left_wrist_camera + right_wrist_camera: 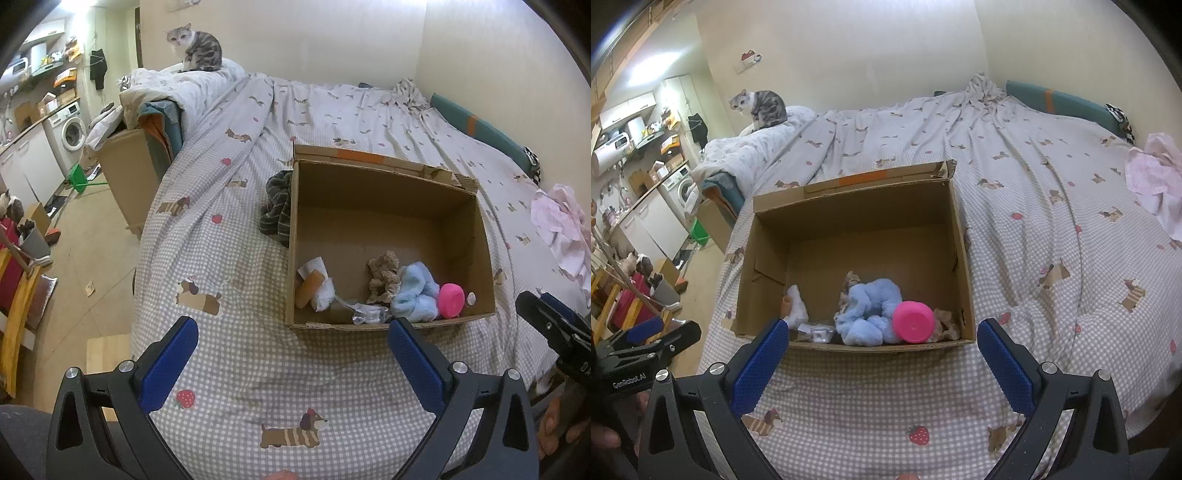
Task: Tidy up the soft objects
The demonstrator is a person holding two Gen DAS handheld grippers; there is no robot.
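An open cardboard box [388, 177] [768, 254] stands on the checked bed. Inside lie a light blue plush [415, 291] [866, 312], a brown plush [384, 277], a pink bowl [451, 300] [913, 320], a white cloth with an orange tube [314, 286] [797, 304] and clear plastic [365, 314]. A dark striped cloth [277, 210] lies against the box's left outer wall. A pink-white garment [561, 229] [1156, 177] lies at the bed's right. My left gripper [291, 350] and right gripper [882, 350] are open and empty, just before the box's near wall.
A grey-white cat [195, 48] [761, 107] sits on a folded quilt at the bed's far left. A teal cushion [480, 125] lies along the far wall. Left of the bed are another cardboard box [125, 173], a washing machine [70, 133] and floor clutter.
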